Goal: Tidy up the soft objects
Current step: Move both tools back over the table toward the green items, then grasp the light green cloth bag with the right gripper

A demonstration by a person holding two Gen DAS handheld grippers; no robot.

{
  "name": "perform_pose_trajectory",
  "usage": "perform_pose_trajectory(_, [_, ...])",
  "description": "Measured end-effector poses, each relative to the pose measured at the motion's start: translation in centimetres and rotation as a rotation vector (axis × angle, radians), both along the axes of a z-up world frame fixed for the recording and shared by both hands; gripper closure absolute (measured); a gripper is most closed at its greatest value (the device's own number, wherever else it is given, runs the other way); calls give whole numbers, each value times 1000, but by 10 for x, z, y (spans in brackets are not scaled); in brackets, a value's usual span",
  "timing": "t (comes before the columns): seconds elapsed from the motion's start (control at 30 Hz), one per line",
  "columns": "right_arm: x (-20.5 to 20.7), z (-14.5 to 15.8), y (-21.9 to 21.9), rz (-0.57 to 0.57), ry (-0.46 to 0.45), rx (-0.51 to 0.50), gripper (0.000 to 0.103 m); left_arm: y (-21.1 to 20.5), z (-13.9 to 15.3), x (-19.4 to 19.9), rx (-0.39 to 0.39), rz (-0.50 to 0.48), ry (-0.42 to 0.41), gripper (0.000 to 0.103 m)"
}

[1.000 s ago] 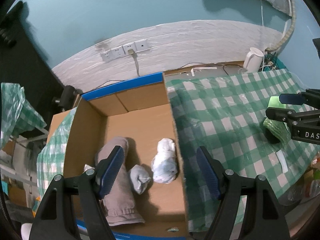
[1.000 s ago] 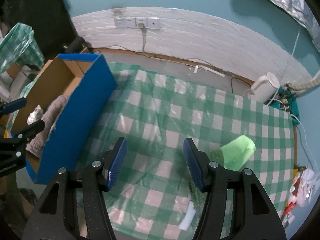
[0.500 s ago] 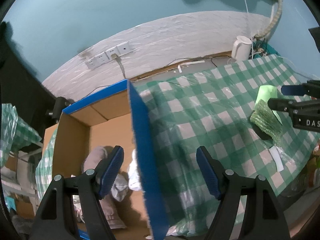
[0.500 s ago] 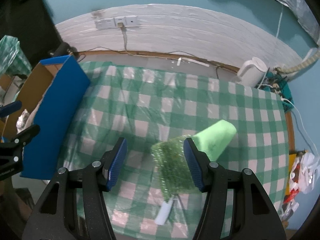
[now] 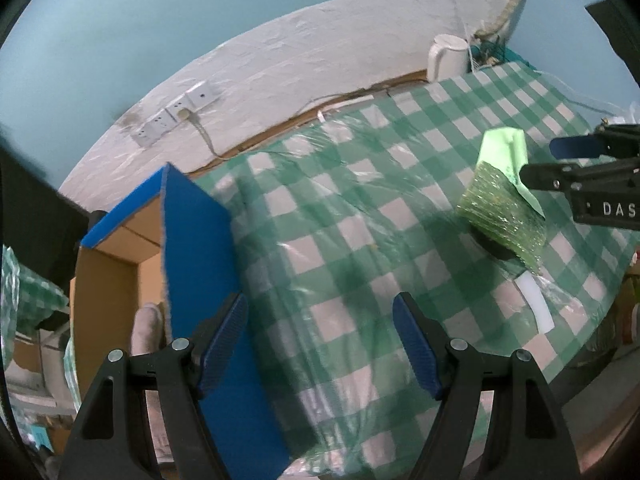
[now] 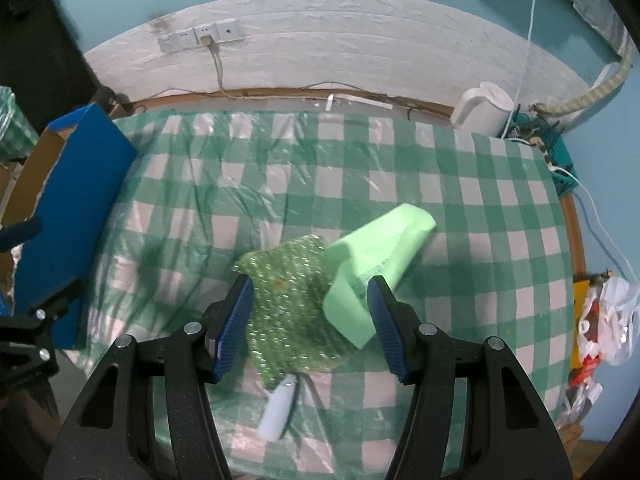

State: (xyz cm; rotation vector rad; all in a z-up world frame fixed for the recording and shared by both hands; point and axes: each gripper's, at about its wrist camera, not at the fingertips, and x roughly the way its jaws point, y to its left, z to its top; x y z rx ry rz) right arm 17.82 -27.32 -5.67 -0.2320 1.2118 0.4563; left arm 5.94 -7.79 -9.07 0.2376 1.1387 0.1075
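Note:
A glittery green scrub cloth (image 6: 292,320) lies on the checked tablecloth (image 6: 360,168), and a pale green folded foam sheet (image 6: 380,252) overlaps its right side. My right gripper (image 6: 310,284) hangs open just above the pair, its blue pads on either side of them and touching neither. The left wrist view shows the same cloth (image 5: 500,216) and sheet (image 5: 502,152) under the right gripper (image 5: 560,160). My left gripper (image 5: 320,304) is open and empty over the table's left part, beside the blue cardboard box (image 5: 200,264). A grey cloth (image 5: 146,328) shows inside the box.
A small white strip (image 6: 278,412) lies by the scrub cloth near the table's front edge. A white kettle (image 6: 484,108) and cables sit at the back right. Wall sockets (image 6: 200,36) are behind. A plastic bag (image 6: 604,320) hangs off the right edge.
Both grippers have moved right, away from the box. The left one went from over the box to over the tablecloth. The green cloth and sheet now lie between the right jaws.

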Motion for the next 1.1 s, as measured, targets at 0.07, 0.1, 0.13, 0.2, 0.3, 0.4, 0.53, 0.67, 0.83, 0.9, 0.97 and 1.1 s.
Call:
perform_pose_trajectory(0.07, [3, -4, -7, -16, 1, -8, 44, -6, -5, 4, -3, -4, 13, 27])
perform_pose_trajectory(0.1, [5, -6, -10, -24, 1, -12, 44, -7, -7, 5, -5, -4, 17, 27])
perform_pose_trajectory(0.13, [8, -9, -15, -40, 5, -15, 44, -10, -10, 8, -11, -1, 24, 27])
perform_pose_trajectory(0.2, [12, -13, -22, -59, 12, -18, 44, -13, -13, 12, -20, 4, 32, 27])
perform_pose_trajectory(0.3, [18, -21, -33, -93, 21, -26, 44, -17, -21, 22, -27, 12, 41, 27])
perform_pose_trajectory(0.4, [25, -30, -43, -129, 38, -16, 43, -20, -27, 29, -28, 19, 49, 27])
perform_pose_trajectory(0.53, [36, -41, -53, -175, 69, 13, 43, -22, -39, 40, -41, 29, 71, 27])
perform_pose_trajectory(0.67, [50, -54, -57, -208, 88, 23, 43, -22, -47, 47, -42, 34, 82, 27])
perform_pose_trajectory(0.83, [61, -69, -56, -229, 109, 19, 43, -17, -57, 58, -53, 54, 103, 27])
perform_pose_trajectory(0.9, [65, -76, -54, -229, 121, 13, 43, -16, -60, 60, -60, 56, 110, 27])
perform_pose_trajectory(0.97, [67, -82, -50, -222, 129, 1, 43, -16, -62, 61, -61, 51, 117, 27])
perform_pose_trajectory(1.1, [70, -90, -42, -207, 134, -24, 43, -17, -61, 63, -81, 44, 122, 27])
